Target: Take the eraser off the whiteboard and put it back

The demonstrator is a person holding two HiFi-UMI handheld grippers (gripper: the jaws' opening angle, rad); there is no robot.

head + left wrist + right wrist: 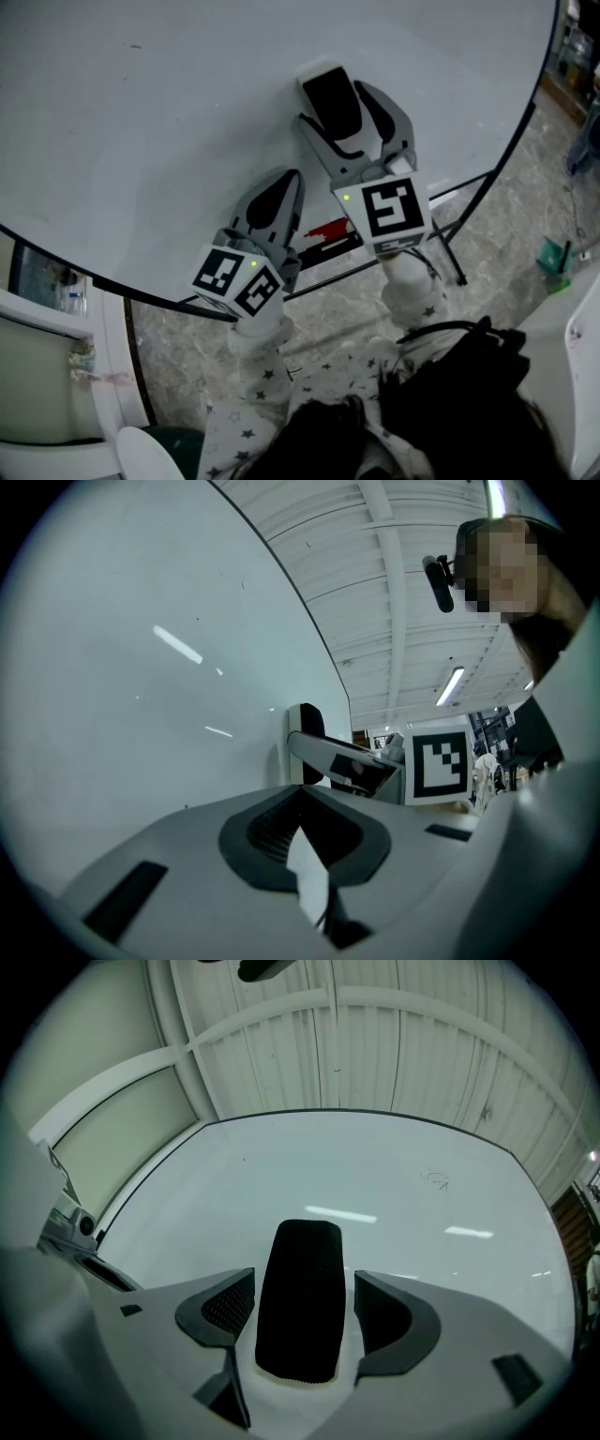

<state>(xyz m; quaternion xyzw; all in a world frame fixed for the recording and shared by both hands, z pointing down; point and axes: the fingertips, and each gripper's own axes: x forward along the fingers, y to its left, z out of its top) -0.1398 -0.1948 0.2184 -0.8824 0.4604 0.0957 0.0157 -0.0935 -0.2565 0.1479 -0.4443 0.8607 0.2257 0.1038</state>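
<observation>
**Flanking the eraser, pads clear of it**

Standing apart, the jaws of the right gripper (305,1305) have the eraser (300,1279) between them. In the right gripper view a strip of light shows on each side, between the eraser's black body and the dark ribbed pads, so neither pad presses on it. The head view shows the same: the right gripper (349,105) straddles the eraser (330,98), whose black back faces the camera with a white edge at its far end.

The eraser sits against the whiteboard (187,112). In the left gripper view it shows as a dark block with a pale base flat on the board's face, just beyond the right gripper's near jaw.

The left gripper (279,195) has its jaws drawn together with nothing between them. In its own view the pads (281,829) meet in a single dark oval. It hangs lower down the board, just beside the right gripper, tip close to the surface; contact cannot be judged.

Each gripper carries its marker cube (389,211) at the rear. Behind these come star-printed sleeves (258,375). Below the board's dark curved edge something red (328,229) lies by the black stand (457,255), over a marbled floor (511,187).
</observation>
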